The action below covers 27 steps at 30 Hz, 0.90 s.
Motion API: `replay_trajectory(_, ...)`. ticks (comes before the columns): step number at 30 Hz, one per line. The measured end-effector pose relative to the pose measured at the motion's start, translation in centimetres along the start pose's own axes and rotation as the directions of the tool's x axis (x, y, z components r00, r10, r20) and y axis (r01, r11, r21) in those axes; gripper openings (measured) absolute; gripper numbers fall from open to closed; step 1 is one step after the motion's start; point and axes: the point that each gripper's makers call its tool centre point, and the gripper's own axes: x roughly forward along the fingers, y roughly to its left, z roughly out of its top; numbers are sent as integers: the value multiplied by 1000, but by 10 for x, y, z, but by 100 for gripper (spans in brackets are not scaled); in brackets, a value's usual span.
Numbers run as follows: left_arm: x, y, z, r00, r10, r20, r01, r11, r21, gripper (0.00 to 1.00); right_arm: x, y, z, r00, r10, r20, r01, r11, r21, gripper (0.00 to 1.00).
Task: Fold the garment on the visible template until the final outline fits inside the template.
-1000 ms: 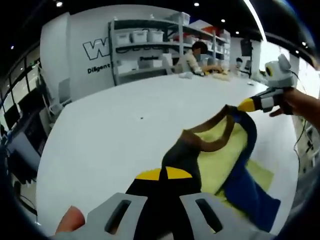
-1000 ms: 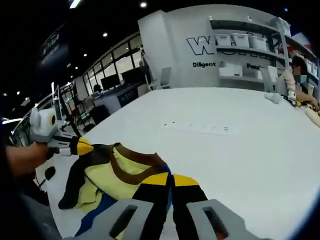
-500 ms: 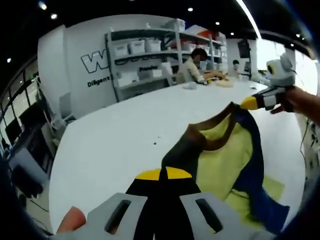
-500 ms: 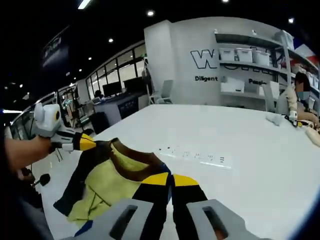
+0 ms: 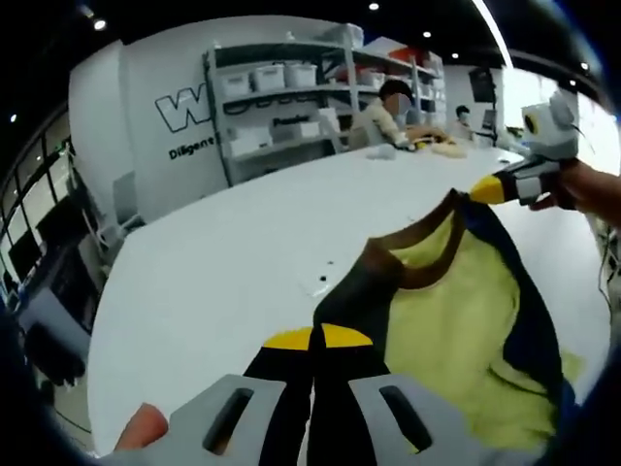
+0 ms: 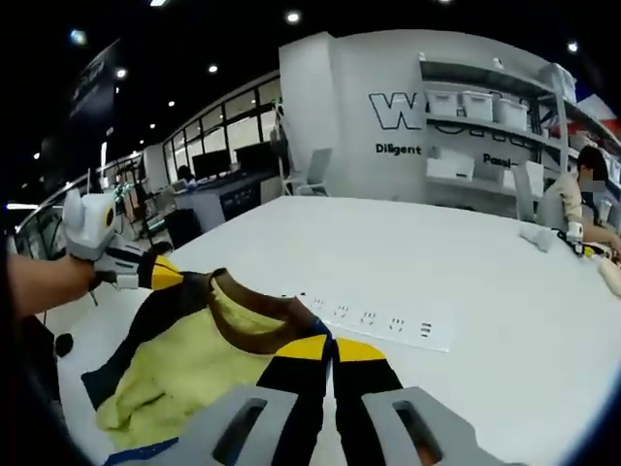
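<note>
A garment (image 5: 456, 311) with a yellow body, brown collar (image 5: 419, 274) and dark blue-black sleeves is held up over the white table (image 5: 223, 252), stretched between both grippers. My left gripper (image 5: 317, 338) is shut on one black shoulder. My right gripper (image 5: 482, 190), in a hand at the upper right, is shut on the other shoulder. In the right gripper view the right gripper (image 6: 332, 347) pinches dark cloth by the collar, and the left gripper (image 6: 167, 276) holds the far shoulder. The garment (image 6: 184, 364) sags between them, its lower part bunched.
The table (image 6: 505, 282) carries a flat white strip with dark marks (image 6: 374, 318). Shelves with white bins (image 5: 281, 83) stand against a lettered wall. A person (image 5: 388, 109) sits at the far end beside small objects. Office desks and screens (image 6: 218, 180) lie past the table's edge.
Both grippers have kept their hold. The garment has spread wider between them, showing more of its yellow front, and the blue sleeve has swung aside. Both cameras shifted a little.
</note>
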Motion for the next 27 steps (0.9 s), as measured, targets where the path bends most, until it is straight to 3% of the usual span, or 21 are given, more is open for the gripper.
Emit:
replay_trajectory(12, 30, 6, -28, 994, 60, -87, -56, 997, 46, 0, 43, -13, -30, 994, -75, -81, 59, 981, -187, 0)
replay_trajectory(20, 44, 12, -48, 984, 106, -140, -92, 990, 104, 0, 61, -14, -47, 989, -91, -117, 60, 967, -248, 0)
replay_trajectory(27, 51, 7, -63, 979, 109, -174, -83, 986, 146, 0, 71, -17, -75, 975, -116, -189, 52, 947, -316, 0)
